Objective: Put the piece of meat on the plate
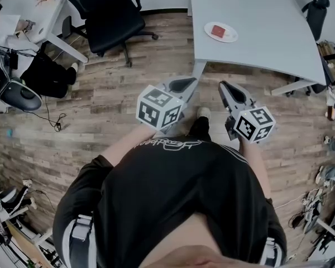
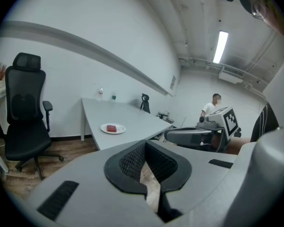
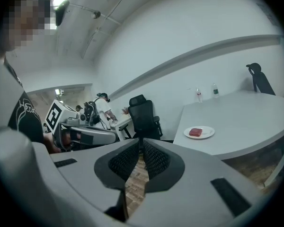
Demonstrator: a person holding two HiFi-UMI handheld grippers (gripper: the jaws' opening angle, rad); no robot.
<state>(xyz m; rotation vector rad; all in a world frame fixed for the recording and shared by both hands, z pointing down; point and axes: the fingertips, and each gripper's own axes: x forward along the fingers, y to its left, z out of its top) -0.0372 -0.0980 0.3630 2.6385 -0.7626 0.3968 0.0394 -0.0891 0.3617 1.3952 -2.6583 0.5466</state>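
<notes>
Head view: meat (image 1: 218, 31) flat on plate (image 1: 230, 37)

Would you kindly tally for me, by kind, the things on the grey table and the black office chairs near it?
Plate: 1
Piece of meat: 1
Bottles: 2
Black office chairs: 2
Total: 6

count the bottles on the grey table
2. Both stand at the table's far edge by the wall: one bottle, and a second bottle to its right in the right gripper view. None looks hidden.
</notes>
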